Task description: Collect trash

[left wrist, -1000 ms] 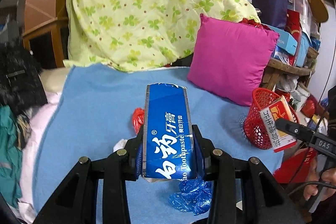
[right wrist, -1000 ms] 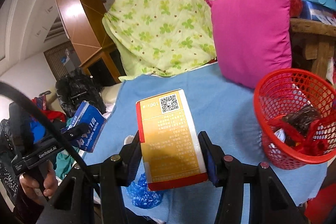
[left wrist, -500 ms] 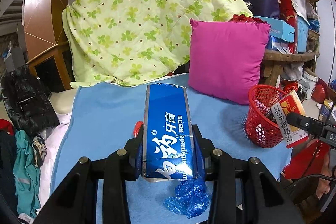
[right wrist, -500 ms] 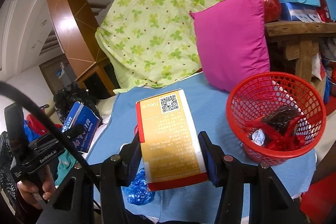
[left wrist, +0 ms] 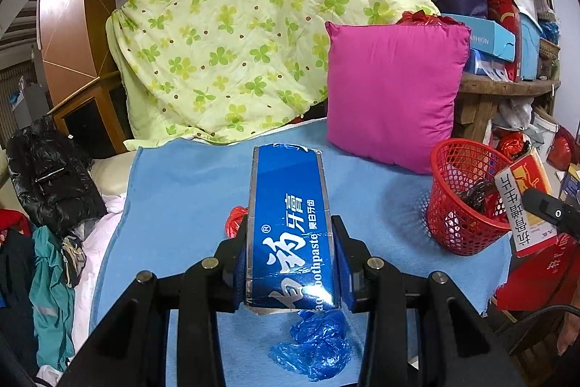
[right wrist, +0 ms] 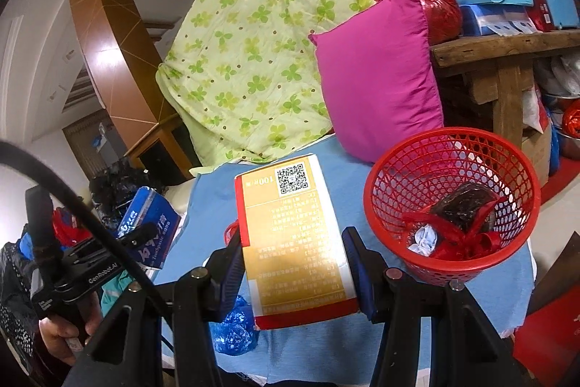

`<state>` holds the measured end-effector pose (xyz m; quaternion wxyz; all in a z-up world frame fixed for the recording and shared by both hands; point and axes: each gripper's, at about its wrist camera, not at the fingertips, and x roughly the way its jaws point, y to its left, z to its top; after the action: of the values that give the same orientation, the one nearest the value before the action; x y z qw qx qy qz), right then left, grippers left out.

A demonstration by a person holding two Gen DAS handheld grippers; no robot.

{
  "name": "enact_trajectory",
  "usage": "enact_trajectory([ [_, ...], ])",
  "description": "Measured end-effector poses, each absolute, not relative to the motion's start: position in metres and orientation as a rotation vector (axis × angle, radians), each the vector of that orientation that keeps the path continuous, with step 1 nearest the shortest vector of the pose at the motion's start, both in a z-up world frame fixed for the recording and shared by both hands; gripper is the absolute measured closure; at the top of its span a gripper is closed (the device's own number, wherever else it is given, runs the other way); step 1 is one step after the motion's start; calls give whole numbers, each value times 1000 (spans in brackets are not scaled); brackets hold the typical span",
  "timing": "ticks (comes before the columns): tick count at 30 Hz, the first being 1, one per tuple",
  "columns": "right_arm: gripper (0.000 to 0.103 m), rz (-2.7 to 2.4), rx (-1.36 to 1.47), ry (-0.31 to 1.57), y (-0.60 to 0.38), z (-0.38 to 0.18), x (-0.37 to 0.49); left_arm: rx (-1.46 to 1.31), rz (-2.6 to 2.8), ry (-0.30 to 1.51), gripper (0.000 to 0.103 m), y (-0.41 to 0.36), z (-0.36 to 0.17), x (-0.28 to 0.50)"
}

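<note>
a: blue cardboard first. the left gripper (left wrist: 291, 263) is clamped on a blue toothpaste box (left wrist: 290, 223), the box standing up between its jaws in the lower middle of the left view.

b: and the other one?

a: the right gripper (right wrist: 295, 274) is clamped the same way on a yellow box (right wrist: 293, 242) with a red edge, lower middle of the right view. both boxes are held up off the blue cloth (left wrist: 181, 191).

b: where's the bin?

a: the red basket (right wrist: 451, 205) stands on the cloth at the right of the right view, just in front of the pink cushion (right wrist: 380, 75). the yellow box sits to the left of its rim, not over the opening.

b: anything in it already?

a: yes, a dark wad, some red plastic and a bit of white paper at the bottom. so part of the job looks done.

b: what's left?

a: the two boxes in hand, i'd say. then a blue crumpled bag (left wrist: 313, 345) lies on the cloth just beneath the left gripper, and a small red wrapper (left wrist: 235, 222) peeks out at the left of the toothpaste box. whether more lies behind the grippers i can't tell.

b: so roughly midway?

a: my guess, yes: some in, two carried, at least two lying loose.
</note>
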<state>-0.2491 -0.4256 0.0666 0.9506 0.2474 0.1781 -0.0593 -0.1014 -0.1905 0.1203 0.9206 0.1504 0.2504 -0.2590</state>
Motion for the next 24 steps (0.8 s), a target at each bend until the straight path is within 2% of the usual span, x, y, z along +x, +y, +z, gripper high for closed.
enact_trajectory([
  [24,48,-159,552,326,-455,64,-270,381,-554,491,61,-234,121,-113],
])
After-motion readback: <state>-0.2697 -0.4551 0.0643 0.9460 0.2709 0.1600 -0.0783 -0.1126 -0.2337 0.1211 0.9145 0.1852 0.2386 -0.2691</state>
